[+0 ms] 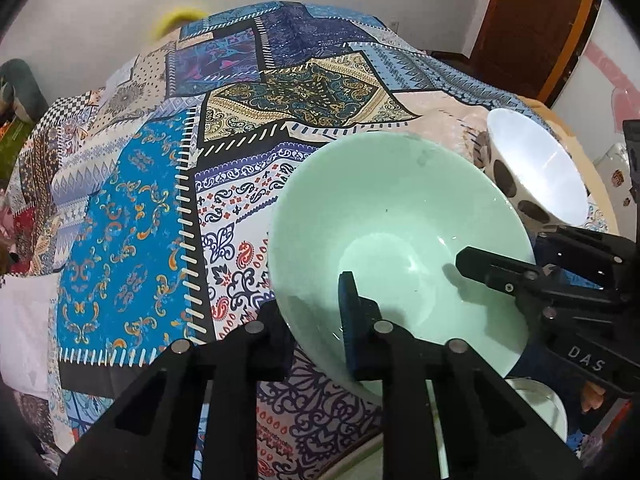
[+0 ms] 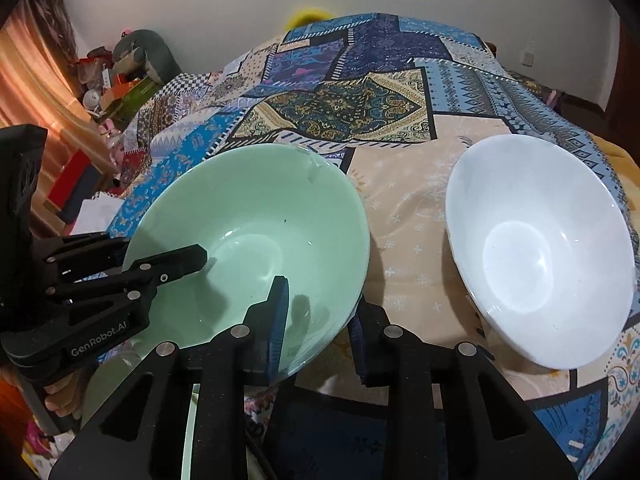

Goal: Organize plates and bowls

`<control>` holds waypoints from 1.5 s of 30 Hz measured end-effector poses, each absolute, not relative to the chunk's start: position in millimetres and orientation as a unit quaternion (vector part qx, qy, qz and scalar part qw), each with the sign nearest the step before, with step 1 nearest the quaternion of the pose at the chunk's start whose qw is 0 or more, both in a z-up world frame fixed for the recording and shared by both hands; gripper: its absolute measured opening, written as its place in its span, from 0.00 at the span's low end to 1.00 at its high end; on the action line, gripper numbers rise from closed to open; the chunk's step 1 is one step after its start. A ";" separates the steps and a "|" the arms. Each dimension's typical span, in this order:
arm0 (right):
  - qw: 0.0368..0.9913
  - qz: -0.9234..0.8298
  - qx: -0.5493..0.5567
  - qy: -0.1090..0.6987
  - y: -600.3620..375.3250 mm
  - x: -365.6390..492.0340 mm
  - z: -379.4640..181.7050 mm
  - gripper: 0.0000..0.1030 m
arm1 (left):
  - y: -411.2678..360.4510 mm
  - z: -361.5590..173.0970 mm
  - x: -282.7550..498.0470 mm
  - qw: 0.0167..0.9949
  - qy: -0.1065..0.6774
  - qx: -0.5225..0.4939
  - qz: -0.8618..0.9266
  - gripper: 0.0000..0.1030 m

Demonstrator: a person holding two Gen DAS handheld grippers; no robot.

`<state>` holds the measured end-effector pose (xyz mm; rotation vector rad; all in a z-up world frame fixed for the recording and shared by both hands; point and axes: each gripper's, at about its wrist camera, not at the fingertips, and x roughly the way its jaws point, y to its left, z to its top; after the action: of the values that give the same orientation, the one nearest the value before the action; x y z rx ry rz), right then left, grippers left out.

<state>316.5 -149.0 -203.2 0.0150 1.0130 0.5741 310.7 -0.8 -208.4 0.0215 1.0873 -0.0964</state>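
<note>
A mint-green bowl (image 1: 396, 240) sits tilted above the patterned bedspread, held at its rim from both sides; it also shows in the right wrist view (image 2: 256, 224). My left gripper (image 1: 316, 328) straddles the near-left rim, one finger inside, one outside. My right gripper (image 2: 320, 320) straddles the near-right rim the same way. Each gripper shows in the other's view: the right gripper (image 1: 500, 272) and the left gripper (image 2: 168, 268). A white bowl with dark spots outside (image 2: 540, 248) rests tilted on the bed to the right, and shows in the left wrist view (image 1: 536, 172).
A patchwork bedspread (image 1: 160, 200) covers the whole surface. A pale green plate or bowl rim (image 2: 188, 432) lies below the green bowl at the near edge. Clutter, boxes and a curtain (image 2: 36, 80) stand at the left; a wooden door (image 1: 532, 20) at the back right.
</note>
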 end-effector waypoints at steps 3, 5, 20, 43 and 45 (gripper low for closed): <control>0.838 0.270 0.008 0.474 -150.5 313.0 -198.1 0.25 | -2.8 -203.3 305.8 0.858 0.512 0.008 -0.045 0.19; 0.841 0.268 0.008 0.470 -150.7 309.8 -194.3 0.25 | -3.6 -198.8 301.7 0.861 0.506 0.007 -0.047 0.19; 0.863 0.274 0.001 0.425 -144.0 267.4 -146.7 0.25 | 0.2 -148.9 254.2 0.887 0.460 -0.005 -0.046 0.19; 0.871 0.315 -0.012 0.377 -106.6 197.0 -104.1 0.25 | 45.2 -82.9 144.9 0.916 0.399 -0.042 -0.025 0.19; 0.869 0.322 -0.010 0.376 -101.5 191.1 -103.6 0.25 | 49.9 -81.2 134.9 0.917 0.397 -0.044 -0.021 0.19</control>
<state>191.1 -101.5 -103.6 -0.0218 0.7863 0.6727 134.9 49.9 -81.2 -0.0899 0.8163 -0.0437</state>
